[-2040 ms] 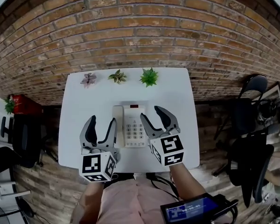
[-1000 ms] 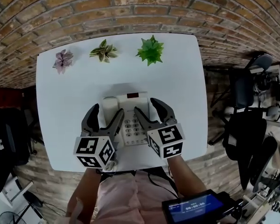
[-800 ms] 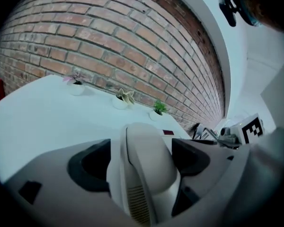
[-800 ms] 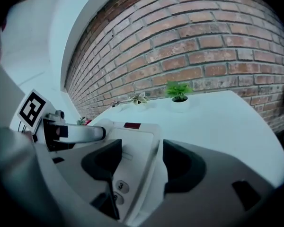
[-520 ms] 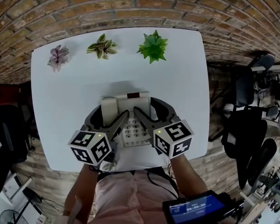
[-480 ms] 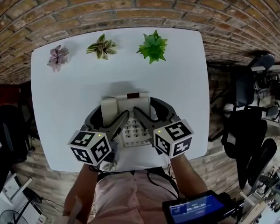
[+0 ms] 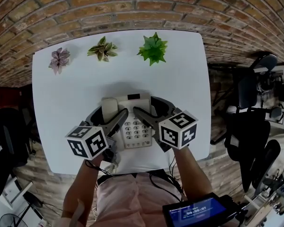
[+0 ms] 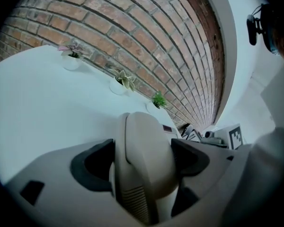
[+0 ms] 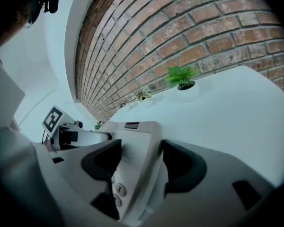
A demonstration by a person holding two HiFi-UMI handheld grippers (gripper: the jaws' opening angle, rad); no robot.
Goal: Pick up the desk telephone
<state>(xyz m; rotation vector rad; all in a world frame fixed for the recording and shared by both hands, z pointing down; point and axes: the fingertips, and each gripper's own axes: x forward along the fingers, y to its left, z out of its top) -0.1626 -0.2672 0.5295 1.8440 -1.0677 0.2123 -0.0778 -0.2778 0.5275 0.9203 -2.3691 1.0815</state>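
A beige desk telephone (image 7: pixel 135 126) lies on the white table (image 7: pixel 66 98), its handset (image 7: pixel 109 109) on the left side. My left gripper (image 7: pixel 111 112) straddles the handset. In the left gripper view the handset (image 8: pixel 144 141) nearly fills the gap between the dark pads (image 8: pixel 97 164), and I see no squeeze. My right gripper (image 7: pixel 146 105) straddles the phone's right edge (image 9: pixel 149 141), one jaw over the keypad and the other outside the wall. Its jaws are opening and the pads stand clear of the phone.
Three small potted plants stand along the table's far edge: pink (image 7: pixel 59 59), variegated (image 7: pixel 102 48) and green (image 7: pixel 153 48). A brick wall rises behind them. Black office chairs (image 7: pixel 248 93) stand right of the table. A lit screen (image 7: pixel 199 214) hangs at my waist.
Both grippers have sunk lower around the phone and rolled, their marker cubes tipping outward. The left jaws now sit deeper around the handset. The phone has not moved.
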